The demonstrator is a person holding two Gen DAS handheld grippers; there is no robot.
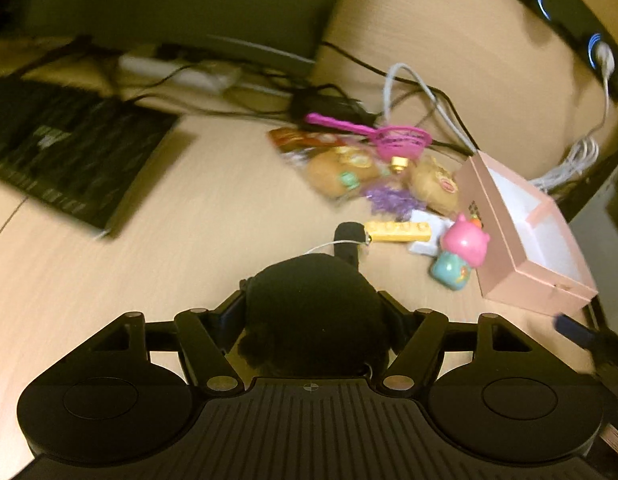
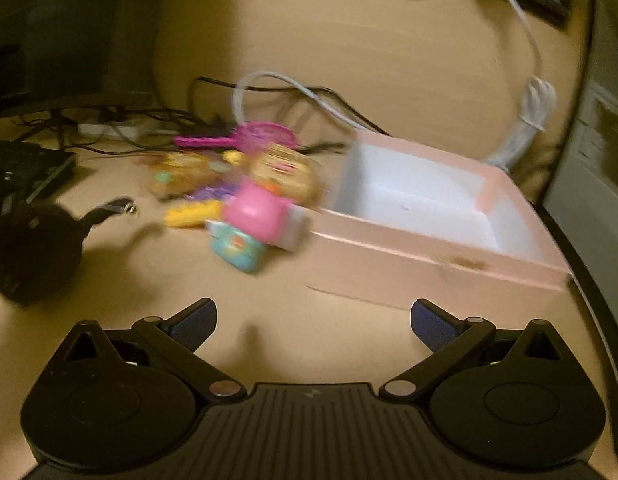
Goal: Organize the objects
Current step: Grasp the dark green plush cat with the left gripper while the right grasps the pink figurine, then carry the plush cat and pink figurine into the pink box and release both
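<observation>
A light wooden desk was seen, with a black keyboard well apart to the left. An open pink box with a white, empty-looking interior stood at the right. Just beside its left wall a blurred heap of toys was gathered: two bun-shaped plush toys, a magenta toy racket, a pink-and-teal figurine touching or nearly touching the box, and a yellow building brick.

A black fluffy pom-pom was clasped between the closed-in fingers of the left gripper, short of the heap. The right gripper was held spread wide and empty before the box's near wall.

The pom-pom was judged bound for the box. It would best be lifted clear of the near wall, its dangling white cord kept off the heap, and released low over the white floor, with the box steadied by the right gripper if needed.
</observation>
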